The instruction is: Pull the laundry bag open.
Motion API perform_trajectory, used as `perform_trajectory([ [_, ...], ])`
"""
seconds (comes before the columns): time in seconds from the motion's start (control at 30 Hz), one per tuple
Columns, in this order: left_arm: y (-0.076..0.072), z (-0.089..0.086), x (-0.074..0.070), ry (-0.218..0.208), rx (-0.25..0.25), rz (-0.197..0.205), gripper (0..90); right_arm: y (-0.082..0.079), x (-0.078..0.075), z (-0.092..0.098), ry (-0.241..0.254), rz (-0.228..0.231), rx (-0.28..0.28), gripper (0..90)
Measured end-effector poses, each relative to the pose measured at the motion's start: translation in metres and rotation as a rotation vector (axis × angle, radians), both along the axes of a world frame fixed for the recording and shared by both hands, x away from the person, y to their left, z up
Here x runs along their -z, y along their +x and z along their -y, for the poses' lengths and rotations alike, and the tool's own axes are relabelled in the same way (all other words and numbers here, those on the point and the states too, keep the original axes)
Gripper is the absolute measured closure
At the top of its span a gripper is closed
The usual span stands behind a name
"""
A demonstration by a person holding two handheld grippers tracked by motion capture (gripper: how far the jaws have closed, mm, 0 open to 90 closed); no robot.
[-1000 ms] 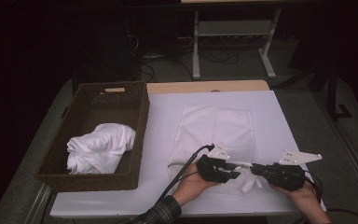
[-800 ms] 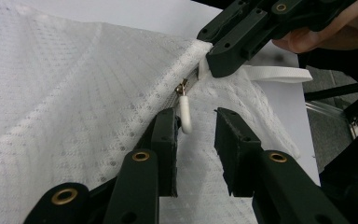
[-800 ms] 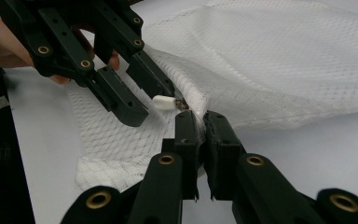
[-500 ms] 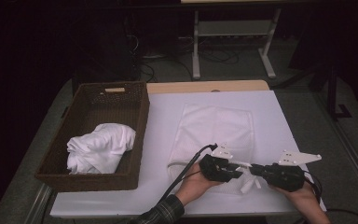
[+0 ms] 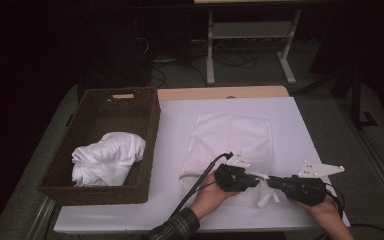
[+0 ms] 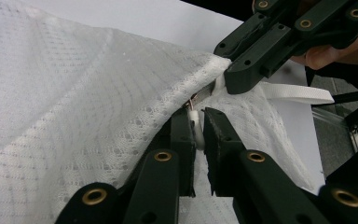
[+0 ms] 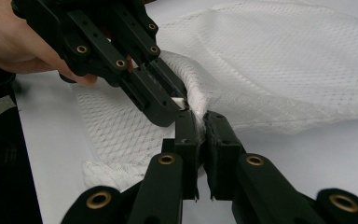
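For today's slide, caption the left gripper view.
Left claw pinching the zipper pull of a white mesh bag.

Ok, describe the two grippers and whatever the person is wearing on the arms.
Both the left gripper and the right gripper are black linkage frames with brass-coloured rivets and flat black jaws. Each carries a pale three-cornered plate on top. A black cable trails from the left one. The left forearm wears a dark plaid sleeve.
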State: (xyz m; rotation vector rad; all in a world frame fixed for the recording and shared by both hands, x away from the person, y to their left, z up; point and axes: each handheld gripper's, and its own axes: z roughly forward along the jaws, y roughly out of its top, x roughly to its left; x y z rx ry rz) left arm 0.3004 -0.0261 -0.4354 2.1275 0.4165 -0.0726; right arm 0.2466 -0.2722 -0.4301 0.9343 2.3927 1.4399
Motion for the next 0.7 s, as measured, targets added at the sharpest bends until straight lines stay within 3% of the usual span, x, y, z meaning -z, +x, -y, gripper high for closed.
perform_trajectory([
  [0.37,0.0009,-0.0007,-0.0005,0.005,-0.015,-0.007,86.0,-0.0002,0.0003,-0.0001,-0.008,0.002,0.001,83.5],
  [0.7,-0.0024,-0.0016,-0.0026,-0.001,0.011,-0.012,86.3,0.0019,0.0025,0.0029,-0.024,-0.003,0.023,83.6],
])
